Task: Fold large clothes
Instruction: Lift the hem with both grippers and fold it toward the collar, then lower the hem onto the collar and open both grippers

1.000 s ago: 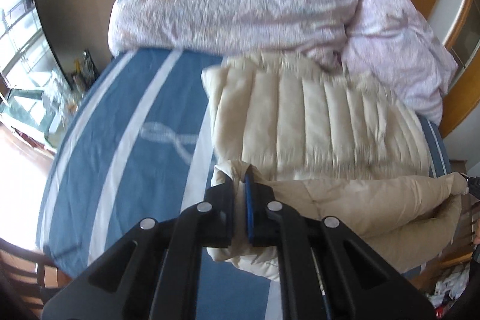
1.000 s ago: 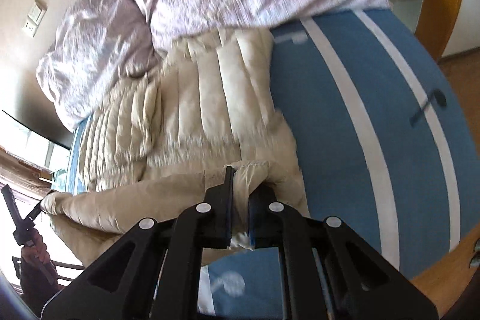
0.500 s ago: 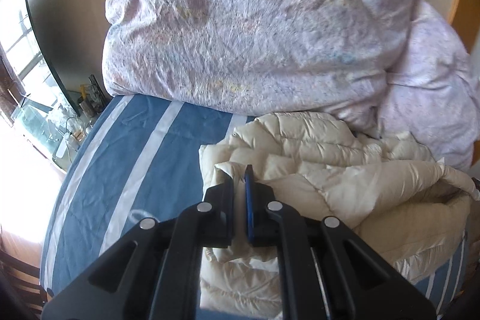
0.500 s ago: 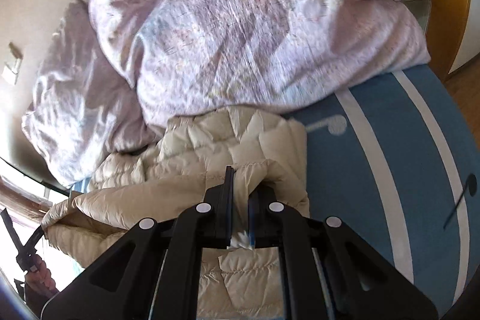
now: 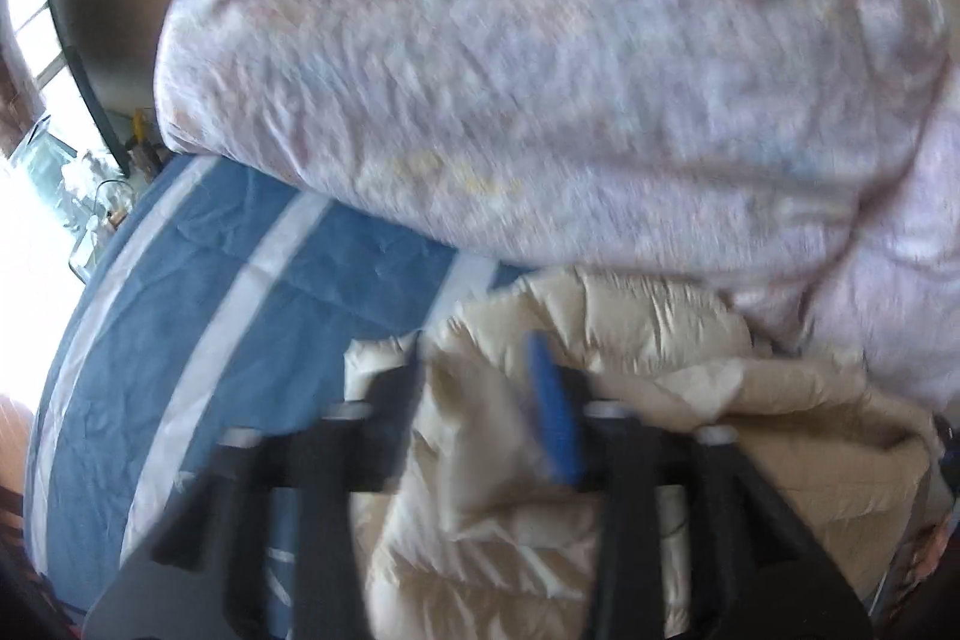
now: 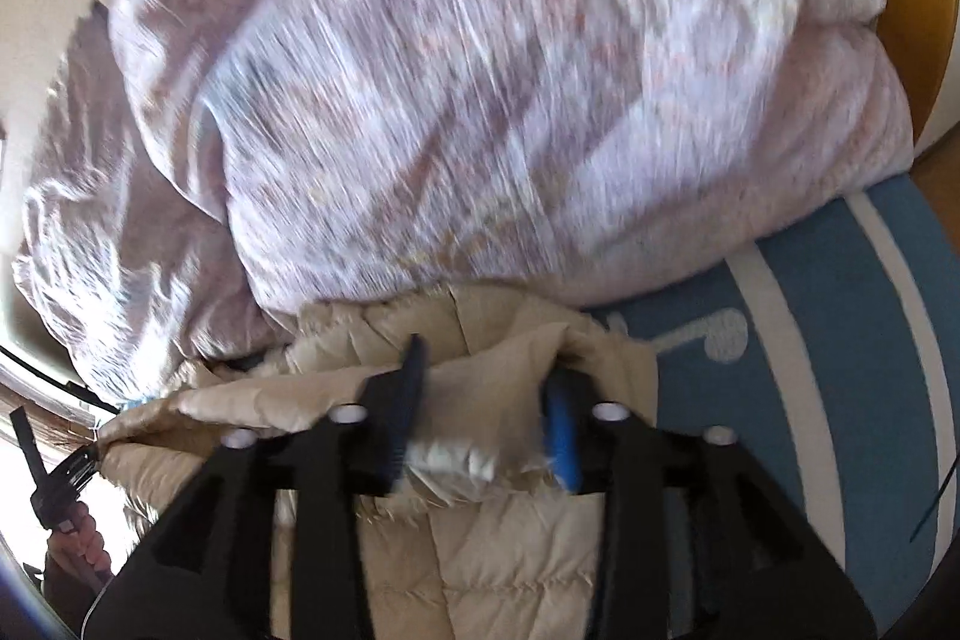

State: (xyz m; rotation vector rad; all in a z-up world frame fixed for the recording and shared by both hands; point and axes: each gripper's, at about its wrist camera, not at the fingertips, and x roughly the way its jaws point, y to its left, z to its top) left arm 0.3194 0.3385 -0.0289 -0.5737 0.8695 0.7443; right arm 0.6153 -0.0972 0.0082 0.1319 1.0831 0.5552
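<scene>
Left gripper point(image 5: 480, 388) released, right gripper point(image 6: 486, 400) released (both blurred), over cream jacket point(image 6: 510, 550)

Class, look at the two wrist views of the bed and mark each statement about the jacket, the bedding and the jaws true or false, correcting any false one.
1. The cream puffer jacket lies against the lilac duvet. True.
2. The left gripper has its jaws clamped shut. False: they stand apart, with jacket fabric between them.
3. The bed sheet is blue with white stripes. True.
4. The right gripper has its jaws around the duvet. False: they are open around a fold of the jacket.
</scene>
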